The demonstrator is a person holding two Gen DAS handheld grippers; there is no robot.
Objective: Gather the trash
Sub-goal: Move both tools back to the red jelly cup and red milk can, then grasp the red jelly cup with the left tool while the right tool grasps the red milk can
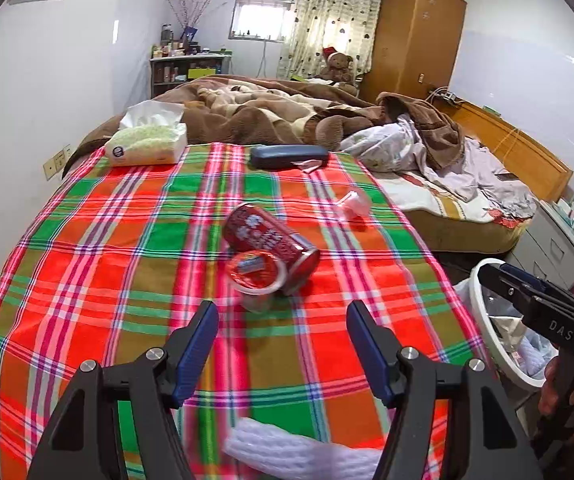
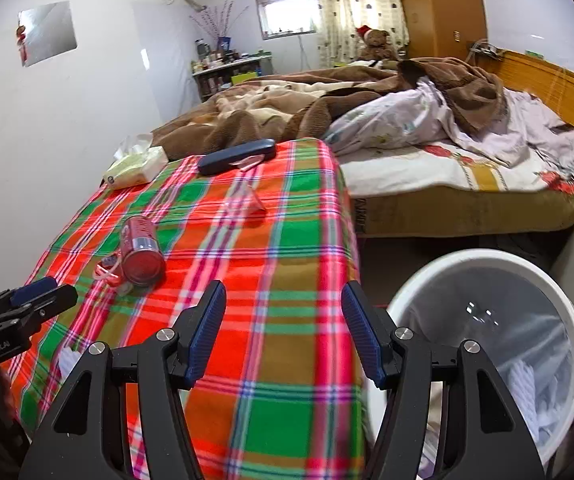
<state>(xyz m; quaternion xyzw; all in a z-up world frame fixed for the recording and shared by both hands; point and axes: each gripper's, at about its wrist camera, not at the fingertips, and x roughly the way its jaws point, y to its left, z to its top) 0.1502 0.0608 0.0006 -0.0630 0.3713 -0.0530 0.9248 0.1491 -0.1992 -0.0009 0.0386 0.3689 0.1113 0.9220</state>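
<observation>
The left tongs (image 1: 283, 344) are wide open and hold nothing. They hang over the desk (image 1: 87, 240) with its bright checked cloth, and they point at the trash, likely so they can close on it next. Just ahead lies a red can (image 1: 271, 240) on its side. A small cup with a red lid (image 1: 253, 276) sits tipped against the can, so the two touch. A white foam bit (image 1: 287, 446) lies near the desk's front edge, under the left tongs. A clear wrapper (image 1: 353, 204) lies farther back. The right tongs (image 2: 283, 332) are wide open too, and empty. They sit over the desk's right edge, next to the white bin (image 2: 487, 264) on the floor, where the trash should go. Some white stuff is already in the bin.
</observation>
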